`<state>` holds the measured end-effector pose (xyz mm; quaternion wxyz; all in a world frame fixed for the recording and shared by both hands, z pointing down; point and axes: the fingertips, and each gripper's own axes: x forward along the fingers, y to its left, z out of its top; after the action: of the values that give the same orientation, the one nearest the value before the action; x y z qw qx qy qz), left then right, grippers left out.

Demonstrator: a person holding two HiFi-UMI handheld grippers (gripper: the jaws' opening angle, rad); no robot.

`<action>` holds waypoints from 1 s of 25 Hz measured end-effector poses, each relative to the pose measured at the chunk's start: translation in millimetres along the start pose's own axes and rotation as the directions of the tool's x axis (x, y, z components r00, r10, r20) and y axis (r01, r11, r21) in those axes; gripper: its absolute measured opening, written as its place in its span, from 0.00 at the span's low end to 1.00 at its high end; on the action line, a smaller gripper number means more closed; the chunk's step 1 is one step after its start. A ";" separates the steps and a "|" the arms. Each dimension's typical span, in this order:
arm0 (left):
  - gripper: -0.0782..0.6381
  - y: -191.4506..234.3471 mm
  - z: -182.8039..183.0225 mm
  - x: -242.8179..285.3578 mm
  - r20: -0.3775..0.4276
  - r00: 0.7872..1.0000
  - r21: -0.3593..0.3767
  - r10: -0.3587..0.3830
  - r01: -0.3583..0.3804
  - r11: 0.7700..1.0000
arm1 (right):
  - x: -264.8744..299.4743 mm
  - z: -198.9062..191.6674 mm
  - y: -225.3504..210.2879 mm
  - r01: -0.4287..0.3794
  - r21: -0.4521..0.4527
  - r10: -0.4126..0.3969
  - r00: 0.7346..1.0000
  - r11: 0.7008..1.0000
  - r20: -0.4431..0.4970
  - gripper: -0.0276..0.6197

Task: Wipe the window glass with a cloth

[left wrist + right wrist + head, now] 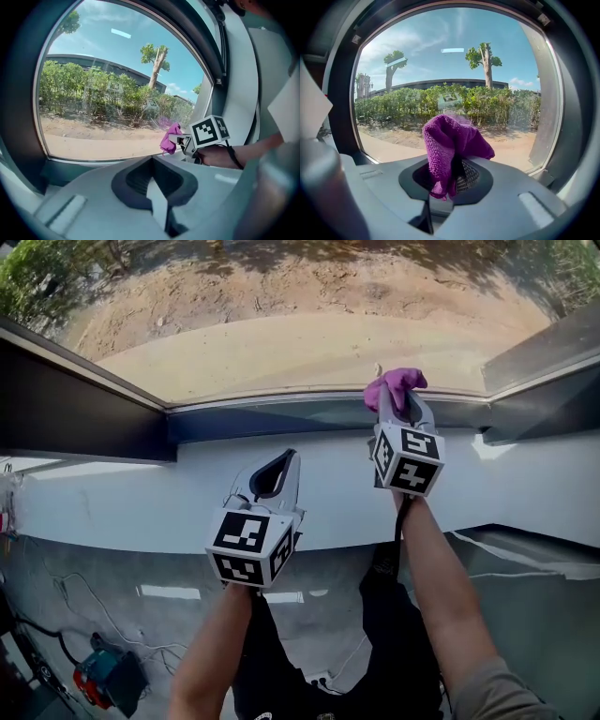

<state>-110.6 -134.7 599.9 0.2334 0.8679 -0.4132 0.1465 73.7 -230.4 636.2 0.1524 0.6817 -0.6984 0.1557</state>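
Note:
The window glass (pixel 300 324) fills the top of the head view, with sand and bushes outside. A purple cloth (pixel 396 383) is bunched in my right gripper (pixel 398 409), which is shut on it and holds it up at the lower edge of the pane, right of centre. In the right gripper view the cloth (pixel 450 140) stands up out of the gripper (pixel 450 176) just before the glass (pixel 454 70). My left gripper (pixel 281 465) hangs lower over the white sill, shut and holding nothing. From the left gripper view I see the cloth (pixel 169 138) near the glass (pixel 108 93).
A white sill (pixel 141 502) runs below the pane. A dark frame (pixel 66 409) bounds the window at the left and a grey post (pixel 544 381) at the right. Far below on the floor lie cables and a red and teal tool (pixel 103 676).

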 end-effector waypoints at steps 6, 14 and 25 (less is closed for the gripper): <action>0.11 40.2 -1.1 -38.0 0.000 0.999 -0.013 0.043 -0.043 0.999 | 5.3 1.2 69.3 -0.048 -0.017 0.047 0.999 0.999 -0.023 0.18; 0.11 101.3 -11.4 -85.4 -0.026 0.995 -0.009 0.099 -0.099 0.995 | 17.6 -1.9 156.1 -0.100 -0.023 0.099 0.994 0.995 -0.047 0.18; 0.11 164.1 -19.1 -129.3 -0.035 0.989 -0.024 0.143 -0.144 0.989 | 33.2 -9.2 261.1 -0.190 -0.040 0.186 0.979 0.981 -0.085 0.18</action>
<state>-320.2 -130.9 605.0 0.2403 0.8303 -0.4726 0.1718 -188.1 -250.8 656.1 0.1813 0.6019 -0.7566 0.1799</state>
